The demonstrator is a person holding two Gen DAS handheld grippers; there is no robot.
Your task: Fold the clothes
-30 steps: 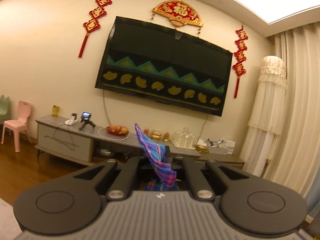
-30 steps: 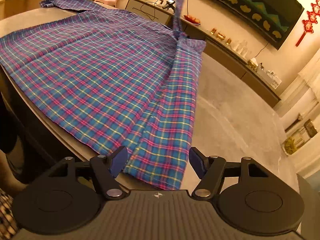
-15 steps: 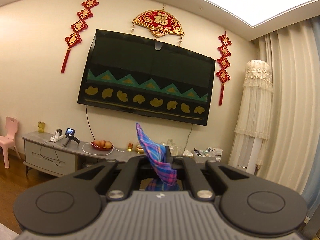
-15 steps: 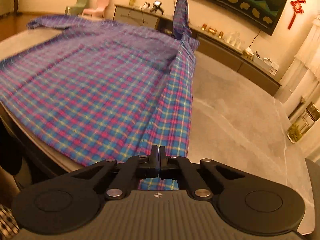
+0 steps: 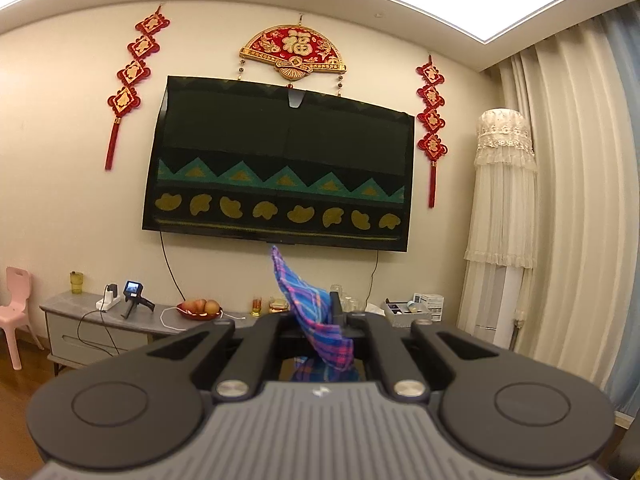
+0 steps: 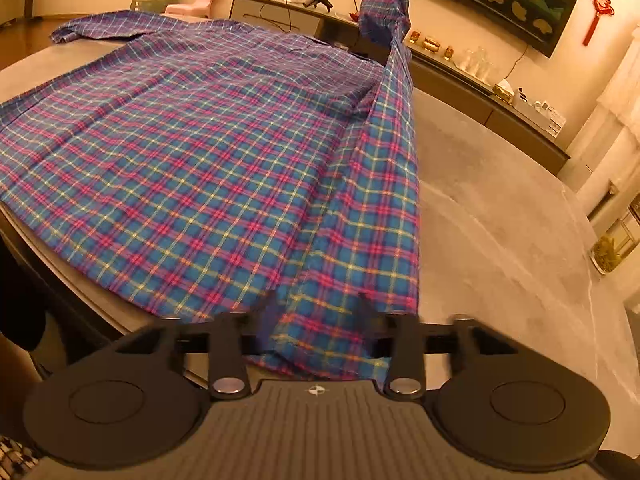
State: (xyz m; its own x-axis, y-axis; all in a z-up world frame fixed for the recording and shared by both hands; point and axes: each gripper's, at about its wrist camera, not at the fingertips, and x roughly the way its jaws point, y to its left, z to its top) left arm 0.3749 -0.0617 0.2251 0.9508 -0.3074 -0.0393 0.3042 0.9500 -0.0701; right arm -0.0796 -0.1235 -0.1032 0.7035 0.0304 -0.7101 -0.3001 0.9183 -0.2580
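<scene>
So the plaid shirt [image 6: 208, 152] lies spread out flat on the big gray table [image 6: 500, 216]. Most of it is smooth. One long strip along its right side is pulled up off the table, and the far end of that strip rises high into the air.

My left gripper [image 5: 335, 322] holds that high end. Its two fingers are pressed together on a bit of the plaid cloth, and a corner of cloth pokes up above them. That camera looks at the wall, where I see the covered TV [image 5: 280, 168] and the red fan [image 5: 293, 53] above it, so I think this hand is lifted up well over the table.

My right gripper [image 6: 316, 322] is down low at the near hem of the shirt. Its fingers are spread apart, one on each side of the hem, and they look blurry. The cloth sits in the gap between them, but they are not squeezing it.

I think I am at the start of the first fold, the one that brings the right side over the middle. Next my right fingers need to close on the near hem. Then both hands can lift that side together and lay it across the shirt, keeping the edge straight.
</scene>
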